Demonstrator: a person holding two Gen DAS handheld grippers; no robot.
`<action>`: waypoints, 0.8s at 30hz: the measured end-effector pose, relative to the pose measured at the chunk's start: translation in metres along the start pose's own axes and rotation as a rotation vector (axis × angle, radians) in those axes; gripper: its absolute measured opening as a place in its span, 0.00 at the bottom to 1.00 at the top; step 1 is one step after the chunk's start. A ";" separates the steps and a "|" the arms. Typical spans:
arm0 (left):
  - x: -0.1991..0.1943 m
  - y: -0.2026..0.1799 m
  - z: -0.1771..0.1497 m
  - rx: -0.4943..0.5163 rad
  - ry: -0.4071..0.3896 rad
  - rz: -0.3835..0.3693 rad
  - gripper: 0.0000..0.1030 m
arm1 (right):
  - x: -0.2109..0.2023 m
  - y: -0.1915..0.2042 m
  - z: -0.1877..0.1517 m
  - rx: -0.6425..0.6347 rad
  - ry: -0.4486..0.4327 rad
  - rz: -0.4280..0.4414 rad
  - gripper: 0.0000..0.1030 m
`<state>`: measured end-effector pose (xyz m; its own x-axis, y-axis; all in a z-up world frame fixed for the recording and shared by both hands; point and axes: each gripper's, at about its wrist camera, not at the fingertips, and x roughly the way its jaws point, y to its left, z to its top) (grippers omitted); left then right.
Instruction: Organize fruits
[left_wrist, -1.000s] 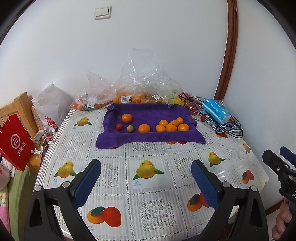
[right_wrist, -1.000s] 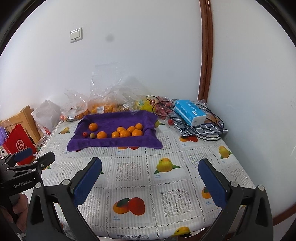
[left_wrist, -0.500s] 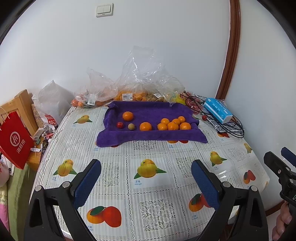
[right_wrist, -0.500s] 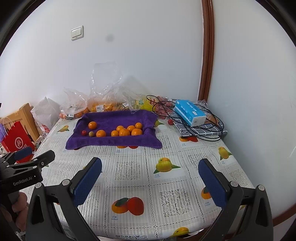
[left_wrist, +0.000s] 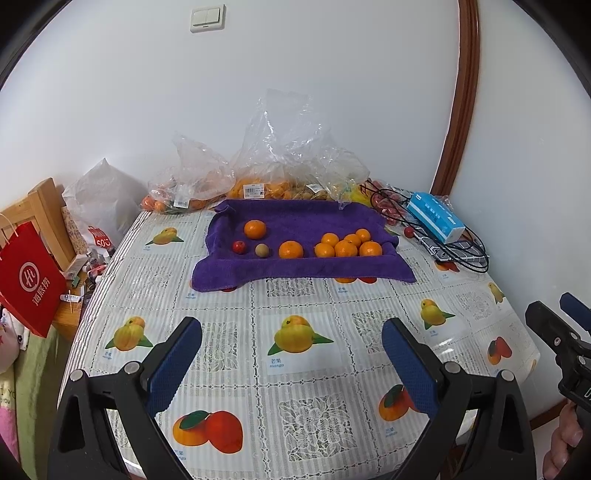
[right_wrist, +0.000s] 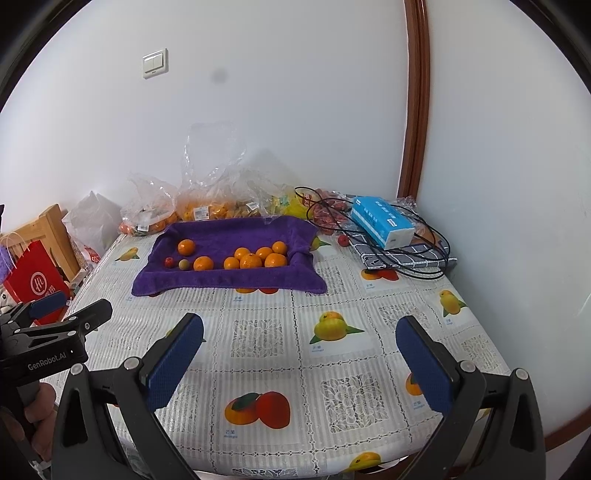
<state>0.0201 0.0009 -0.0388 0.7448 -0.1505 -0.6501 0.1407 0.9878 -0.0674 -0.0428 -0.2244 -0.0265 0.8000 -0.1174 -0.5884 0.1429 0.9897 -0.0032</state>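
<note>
In the left wrist view, the left gripper (left_wrist: 291, 354) is held above the near part of the table (left_wrist: 314, 299), its blue-padded fingers spread wide with nothing between them. A purple towel (left_wrist: 295, 269) is laid towards the far side of the table, and on it are seen a cluster of oranges (left_wrist: 347, 243) at the right, two single oranges, a small red fruit (left_wrist: 239, 246) and a small brownish fruit (left_wrist: 261, 250) whose kind cannot be made out. Behind the towel, clear plastic bags (left_wrist: 280, 162) are heaped against the wall; their contents are blurred by the film. Only the tip of the right gripper is caught at the right edge. In the right wrist view, the right gripper (right_wrist: 301, 360) is likewise held apart and empty over the near table edge. A blue tissue box (right_wrist: 382, 221) is seen resting on a folded cloth amid black cables (right_wrist: 424, 266), well to the right of the towel. The left gripper is partly cut off at the left edge.
</note>
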 end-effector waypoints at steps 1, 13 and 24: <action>0.000 0.000 0.000 0.001 -0.001 0.002 0.96 | 0.000 0.000 0.000 0.000 0.000 0.001 0.99; 0.001 0.001 -0.002 0.013 -0.006 0.000 0.96 | 0.002 0.001 0.000 -0.001 0.000 0.001 0.99; 0.001 0.000 -0.001 0.013 -0.007 0.005 0.97 | 0.004 0.002 -0.001 -0.002 0.001 0.006 0.99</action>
<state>0.0204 0.0005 -0.0403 0.7498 -0.1463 -0.6453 0.1456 0.9878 -0.0547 -0.0399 -0.2223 -0.0294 0.8001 -0.1113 -0.5895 0.1368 0.9906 -0.0013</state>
